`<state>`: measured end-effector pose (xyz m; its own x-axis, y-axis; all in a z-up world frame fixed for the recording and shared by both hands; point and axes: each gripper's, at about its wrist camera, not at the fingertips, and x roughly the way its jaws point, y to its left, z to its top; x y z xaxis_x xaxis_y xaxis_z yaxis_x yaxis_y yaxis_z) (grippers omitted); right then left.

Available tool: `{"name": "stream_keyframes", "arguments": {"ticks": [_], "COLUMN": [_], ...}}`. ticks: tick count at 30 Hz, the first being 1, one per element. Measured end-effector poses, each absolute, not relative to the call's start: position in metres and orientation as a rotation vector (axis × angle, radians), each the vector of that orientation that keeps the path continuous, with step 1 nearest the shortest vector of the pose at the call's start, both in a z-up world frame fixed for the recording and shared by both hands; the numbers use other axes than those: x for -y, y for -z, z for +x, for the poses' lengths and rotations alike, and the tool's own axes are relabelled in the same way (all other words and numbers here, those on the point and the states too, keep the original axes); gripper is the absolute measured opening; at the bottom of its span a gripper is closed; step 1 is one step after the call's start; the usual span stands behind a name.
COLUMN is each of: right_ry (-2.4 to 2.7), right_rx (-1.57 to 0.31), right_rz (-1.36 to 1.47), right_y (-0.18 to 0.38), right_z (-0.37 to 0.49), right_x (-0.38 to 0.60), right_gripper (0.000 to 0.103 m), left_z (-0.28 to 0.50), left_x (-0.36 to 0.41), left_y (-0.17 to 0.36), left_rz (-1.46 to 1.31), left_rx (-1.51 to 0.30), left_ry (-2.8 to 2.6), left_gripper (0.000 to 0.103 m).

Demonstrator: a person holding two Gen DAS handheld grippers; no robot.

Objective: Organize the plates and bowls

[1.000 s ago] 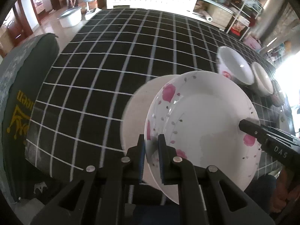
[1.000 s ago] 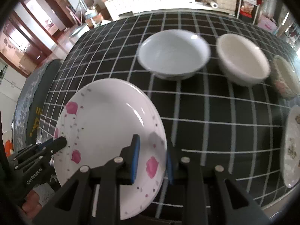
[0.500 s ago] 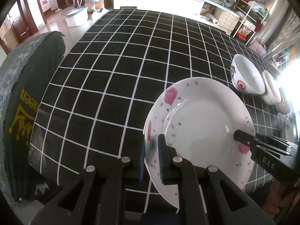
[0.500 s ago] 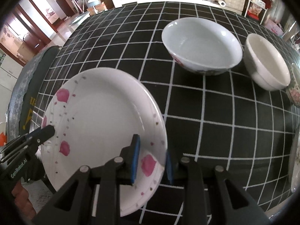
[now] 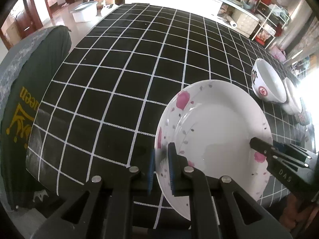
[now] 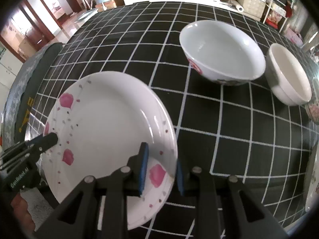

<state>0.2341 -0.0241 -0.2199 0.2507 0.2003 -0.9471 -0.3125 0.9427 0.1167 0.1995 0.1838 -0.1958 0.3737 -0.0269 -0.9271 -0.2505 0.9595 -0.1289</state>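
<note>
A white plate with pink flowers (image 5: 215, 131) (image 6: 107, 131) hangs over the near-left part of the black checked tablecloth (image 5: 119, 75), held from both sides. My left gripper (image 5: 161, 165) is shut on its left rim, blue pads on either face. My right gripper (image 6: 161, 169) clamps the opposite rim, one pad on top and one below. Each gripper shows in the other's view: the right gripper (image 5: 279, 159) and the left gripper (image 6: 39, 143). A large white bowl with red marks (image 6: 221, 53) (image 5: 267, 83) and a smaller cream bowl (image 6: 289, 73) stand further back on the right.
A patterned bowl (image 6: 313, 109) and a flowered plate (image 6: 313, 179) sit at the far right edge. A dark green chair cover with yellow print (image 5: 30, 109) stands close by the table's left side. The plate's near part overhangs the table's front edge.
The plate, carried between both grippers, has sunk a little and shifted across the table, so the bowls look nearer in the right wrist view. Both grips are unchanged.
</note>
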Motion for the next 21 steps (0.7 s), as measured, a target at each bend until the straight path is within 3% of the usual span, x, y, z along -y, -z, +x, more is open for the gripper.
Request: {"name": "stream_keyframes", "arguments": {"ticks": [8, 21], "right_ry": [-0.341, -0.332], "right_rx": [-1.229, -1.088], "right_rz": [-0.117, -0.066], "right_y": [0.207, 0.136], "right_z": [0.227, 0.19], "right_x": [0.027, 0.062], "right_gripper": [0.029, 0.029], "left_z": [0.185, 0.155], "left_x": [-0.175, -0.105], "left_y": [0.166, 0.103], "left_rz": [-0.218, -0.166], "left_rx": [-1.129, -1.034], "left_ry": [-0.17, -0.029], "left_gripper": [0.01, 0.01]}}
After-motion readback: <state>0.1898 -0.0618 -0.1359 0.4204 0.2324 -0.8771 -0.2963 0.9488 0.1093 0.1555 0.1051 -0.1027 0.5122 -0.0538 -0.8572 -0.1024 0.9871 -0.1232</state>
